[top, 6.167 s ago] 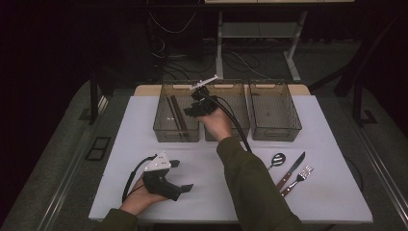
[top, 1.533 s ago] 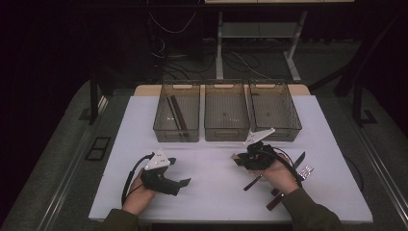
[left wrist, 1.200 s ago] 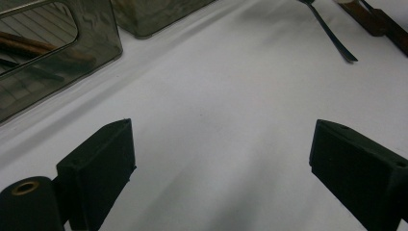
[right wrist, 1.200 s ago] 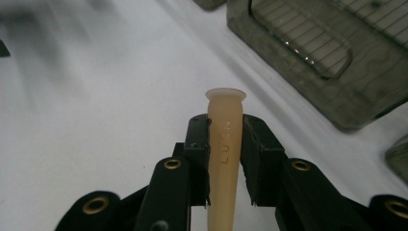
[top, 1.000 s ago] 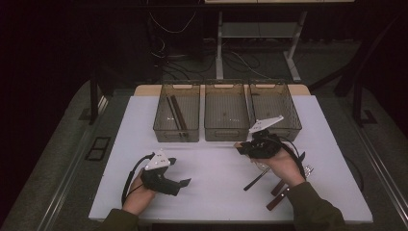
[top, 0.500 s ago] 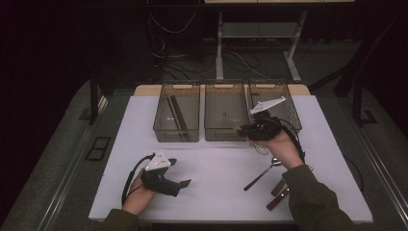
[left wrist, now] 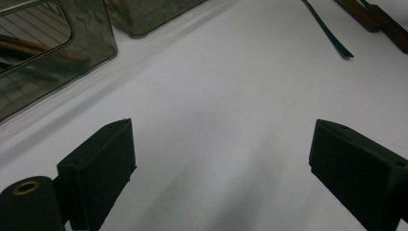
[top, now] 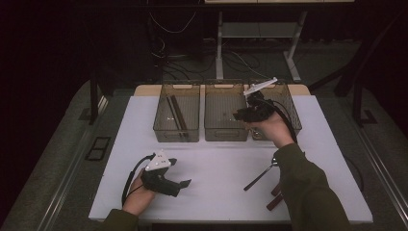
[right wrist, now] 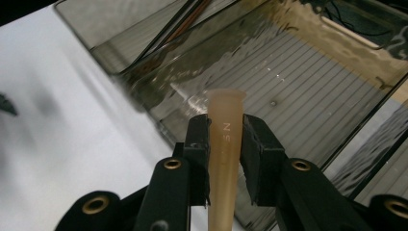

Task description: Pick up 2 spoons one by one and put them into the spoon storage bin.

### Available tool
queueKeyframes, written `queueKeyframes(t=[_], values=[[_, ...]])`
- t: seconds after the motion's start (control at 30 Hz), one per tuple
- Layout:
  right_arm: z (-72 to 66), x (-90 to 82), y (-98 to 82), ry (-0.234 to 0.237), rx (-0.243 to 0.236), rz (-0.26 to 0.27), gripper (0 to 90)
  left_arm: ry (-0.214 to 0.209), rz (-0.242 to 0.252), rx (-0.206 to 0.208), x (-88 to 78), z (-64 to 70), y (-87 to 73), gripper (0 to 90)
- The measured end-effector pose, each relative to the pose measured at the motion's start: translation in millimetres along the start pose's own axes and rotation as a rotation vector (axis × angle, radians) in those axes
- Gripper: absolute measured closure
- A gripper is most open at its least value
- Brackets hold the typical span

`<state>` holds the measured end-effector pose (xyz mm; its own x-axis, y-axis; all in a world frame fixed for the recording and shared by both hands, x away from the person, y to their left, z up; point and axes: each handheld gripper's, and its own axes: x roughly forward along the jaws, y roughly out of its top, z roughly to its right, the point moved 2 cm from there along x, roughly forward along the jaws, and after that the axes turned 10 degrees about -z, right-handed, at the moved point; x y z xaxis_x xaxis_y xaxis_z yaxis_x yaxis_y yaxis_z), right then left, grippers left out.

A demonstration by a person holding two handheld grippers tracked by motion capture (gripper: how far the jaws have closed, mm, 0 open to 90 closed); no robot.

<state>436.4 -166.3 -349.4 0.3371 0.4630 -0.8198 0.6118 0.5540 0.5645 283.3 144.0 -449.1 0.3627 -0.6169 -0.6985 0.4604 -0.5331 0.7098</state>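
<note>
The right tool [right wrist: 225, 159] is clamped on a pale wooden handle [right wrist: 224, 144] (faint letters run along it), the handle standing upright between the 2 black pads and poking out past their tips. In the high view the right tool [top: 251, 113] hangs over the front edge of the middle bin [top: 224, 111], the centre one of 3 clear bins in a row, with the handle's end above that bin's ribbed floor. The left bin [top: 176, 113] holds dark sticks. The left tool [top: 174, 185] rests on the white table [top: 216, 163] in front of the left bin, jaws wide apart with nothing between them. A spoon [top: 260, 175] lies in front of the right bin [top: 284, 103].
</note>
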Motion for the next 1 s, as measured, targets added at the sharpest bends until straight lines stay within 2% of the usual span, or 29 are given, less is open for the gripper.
queueKeyframes(t=[0.23,0.5,0.73,1.0], values=[[10.5,11.4,17.6,-0.025,0.014,-0.016,73.5,-0.002,-0.011,0.004,-0.6,-0.2,0.2,8.4],[18.7,27.8,32.4,-0.053,0.027,-0.03,73.5,-0.004,0.005,0.001,0.1,0.7,0.5,8.5],[26.6,42.4,37.4,-0.054,0.059,-0.027,73.5,-0.012,-0.003,0.017,-0.7,0.6,0.7,8.5],[31.6,55.8,42.4,-0.053,0.084,-0.027,73.5,-0.021,0.006,0.004,-0.7,1.6,0.8,8.5]])
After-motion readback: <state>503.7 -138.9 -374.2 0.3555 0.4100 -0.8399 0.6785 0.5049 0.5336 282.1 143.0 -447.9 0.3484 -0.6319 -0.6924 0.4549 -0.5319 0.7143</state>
